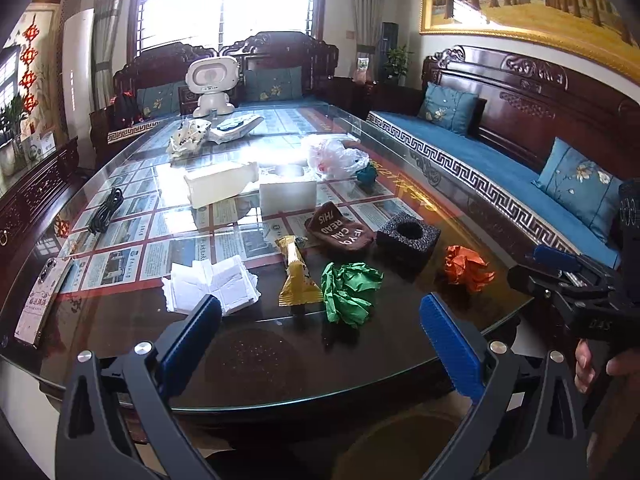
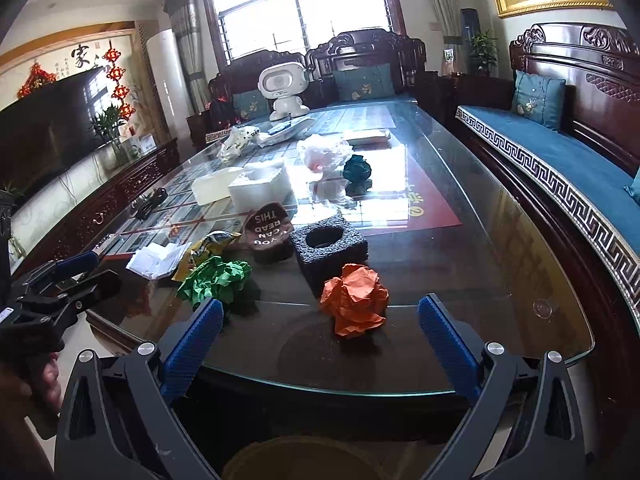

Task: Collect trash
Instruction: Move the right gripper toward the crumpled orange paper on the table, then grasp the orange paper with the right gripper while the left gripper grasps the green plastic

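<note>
Trash lies on the glass table (image 1: 360,368): a crumpled green paper (image 1: 350,292) (image 2: 216,278), a crumpled orange paper (image 1: 466,268) (image 2: 356,304), a yellow snack wrapper (image 1: 298,276) (image 2: 208,246), white tissues (image 1: 212,284) (image 2: 158,260), a clear plastic bag (image 1: 336,156) (image 2: 324,150) and a teal paper ball (image 1: 367,176) (image 2: 357,170). My left gripper (image 1: 320,328) is open and empty, at the near edge in front of the green paper. My right gripper (image 2: 320,330) is open and empty, just in front of the orange paper.
A black foam block (image 1: 408,238) (image 2: 328,246), a brown sock (image 1: 340,226), white boxes (image 1: 288,196), a phone (image 1: 40,300), a black cable (image 1: 106,210) and a white robot toy (image 1: 212,88) stand on the table. A round bin (image 2: 304,458) sits below the near edge. Blue sofa at right.
</note>
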`<action>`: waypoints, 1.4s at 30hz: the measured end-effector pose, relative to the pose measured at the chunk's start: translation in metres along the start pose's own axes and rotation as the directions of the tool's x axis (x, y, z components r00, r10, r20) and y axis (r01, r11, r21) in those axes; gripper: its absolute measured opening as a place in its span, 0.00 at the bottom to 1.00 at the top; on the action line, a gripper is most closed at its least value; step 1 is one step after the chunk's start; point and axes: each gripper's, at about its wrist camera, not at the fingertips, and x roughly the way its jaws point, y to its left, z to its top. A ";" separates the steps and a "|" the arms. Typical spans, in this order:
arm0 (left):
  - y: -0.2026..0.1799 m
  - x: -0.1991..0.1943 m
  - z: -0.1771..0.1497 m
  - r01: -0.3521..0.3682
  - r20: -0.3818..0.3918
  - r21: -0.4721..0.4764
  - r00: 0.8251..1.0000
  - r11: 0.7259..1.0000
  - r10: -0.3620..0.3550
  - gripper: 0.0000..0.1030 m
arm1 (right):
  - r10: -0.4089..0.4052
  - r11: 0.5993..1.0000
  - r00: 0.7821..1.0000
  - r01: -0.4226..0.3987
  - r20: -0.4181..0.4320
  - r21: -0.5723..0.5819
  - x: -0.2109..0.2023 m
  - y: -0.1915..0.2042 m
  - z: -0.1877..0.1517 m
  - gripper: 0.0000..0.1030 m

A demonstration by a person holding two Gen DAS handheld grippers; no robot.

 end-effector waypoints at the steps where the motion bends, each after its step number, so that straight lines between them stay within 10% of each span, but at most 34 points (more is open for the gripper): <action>1: 0.000 0.000 0.000 0.003 -0.007 0.003 1.000 1.000 -0.003 0.96 | 0.000 1.000 1.000 0.000 0.000 -0.001 0.000 0.000 0.000 0.92; 13: 0.018 0.015 -0.002 0.014 -0.076 -0.149 0.997 0.989 -0.026 0.96 | -0.002 1.000 1.000 0.002 -0.012 0.009 -0.002 -0.005 0.001 0.92; 42: 0.024 0.034 -0.012 0.026 -0.021 -0.140 0.999 0.990 -0.030 0.96 | -0.046 0.999 0.996 0.043 -0.083 -0.033 0.045 -0.012 0.001 0.89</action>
